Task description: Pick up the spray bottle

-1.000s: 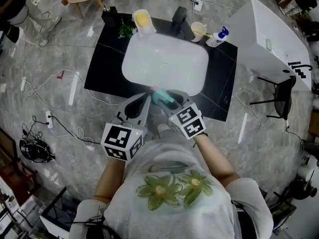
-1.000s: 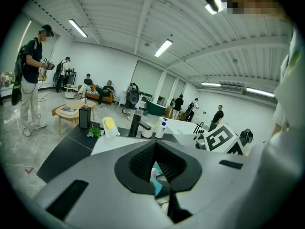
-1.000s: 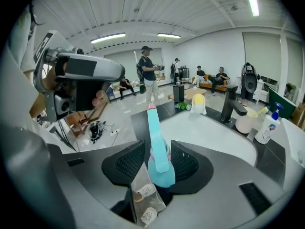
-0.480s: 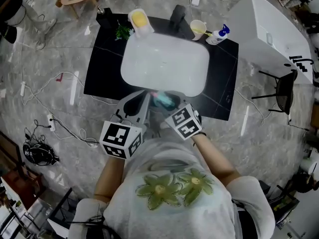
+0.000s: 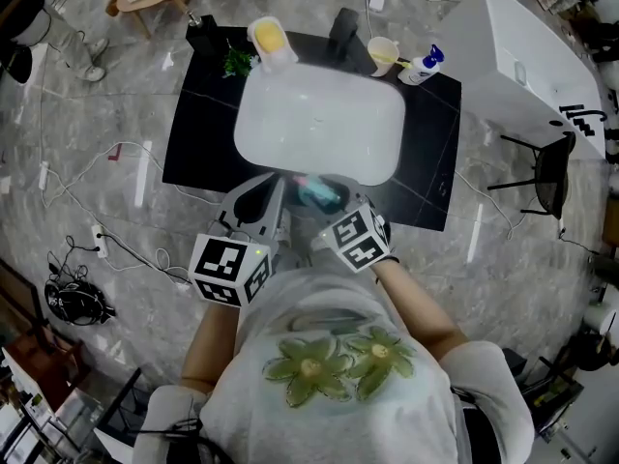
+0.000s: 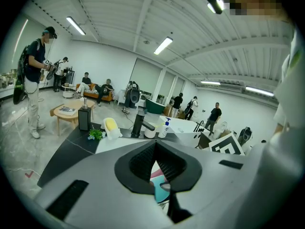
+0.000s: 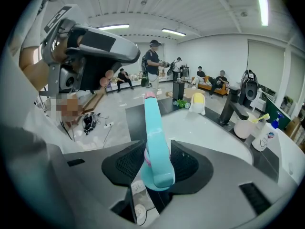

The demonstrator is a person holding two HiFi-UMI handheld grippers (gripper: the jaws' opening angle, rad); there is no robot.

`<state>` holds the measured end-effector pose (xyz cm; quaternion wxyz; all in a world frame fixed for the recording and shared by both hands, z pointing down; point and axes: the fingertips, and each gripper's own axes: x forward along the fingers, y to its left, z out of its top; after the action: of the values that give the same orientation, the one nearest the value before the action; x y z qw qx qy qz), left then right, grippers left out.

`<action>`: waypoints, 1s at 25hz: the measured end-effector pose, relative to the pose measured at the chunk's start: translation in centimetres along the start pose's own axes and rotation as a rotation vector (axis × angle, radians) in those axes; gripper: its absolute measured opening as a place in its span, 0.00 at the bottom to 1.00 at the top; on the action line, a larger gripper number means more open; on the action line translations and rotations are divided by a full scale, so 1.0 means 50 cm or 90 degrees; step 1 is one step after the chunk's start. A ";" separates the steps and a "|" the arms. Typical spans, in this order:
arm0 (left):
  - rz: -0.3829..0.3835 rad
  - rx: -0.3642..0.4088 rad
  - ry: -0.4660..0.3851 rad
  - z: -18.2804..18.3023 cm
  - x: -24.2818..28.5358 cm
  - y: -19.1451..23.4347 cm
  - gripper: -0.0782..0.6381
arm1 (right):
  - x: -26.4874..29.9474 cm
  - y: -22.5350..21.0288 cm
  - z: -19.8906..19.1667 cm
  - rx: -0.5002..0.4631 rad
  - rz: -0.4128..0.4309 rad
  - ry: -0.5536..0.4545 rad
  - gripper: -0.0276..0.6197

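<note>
Our right claw (image 7: 156, 162) is clenched round the teal spray bottle (image 7: 153, 128), which sits lower centre in the head view, apparently lifted clear of the black surface (image 5: 198, 133). Our left claw (image 6: 155, 146) is pinched together and empty just beside it, probably only waiting.

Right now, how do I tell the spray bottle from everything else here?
Find the black counter holding the white basin, then its near edge. The spray bottle is the teal one clamped in the right hand-held gripper, unlike the white, blue-capped bottle at the far corner.
</note>
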<state>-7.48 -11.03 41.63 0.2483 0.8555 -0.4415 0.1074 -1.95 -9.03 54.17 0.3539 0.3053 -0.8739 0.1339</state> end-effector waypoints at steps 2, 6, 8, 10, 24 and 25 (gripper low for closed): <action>-0.001 0.000 -0.001 0.001 -0.003 -0.002 0.12 | 0.000 0.001 0.000 -0.006 -0.007 -0.005 0.27; -0.002 0.000 -0.004 -0.001 -0.009 -0.003 0.12 | -0.001 0.001 0.000 -0.011 -0.016 -0.017 0.27; 0.000 -0.001 -0.005 -0.002 -0.012 -0.003 0.12 | -0.001 0.001 0.001 -0.014 -0.017 -0.023 0.27; 0.001 -0.002 -0.005 -0.003 -0.015 -0.003 0.12 | -0.003 -0.001 0.001 -0.012 -0.021 -0.026 0.27; 0.004 -0.006 -0.011 -0.006 -0.026 -0.007 0.12 | -0.019 -0.013 0.016 -0.002 -0.029 -0.055 0.28; 0.004 -0.007 -0.012 -0.006 -0.026 -0.008 0.12 | -0.021 -0.013 0.019 0.002 -0.027 -0.059 0.28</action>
<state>-7.92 -9.79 41.22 0.2484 0.8537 -0.4470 0.0982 -1.46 -9.49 52.76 0.3153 0.3305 -0.8823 0.1134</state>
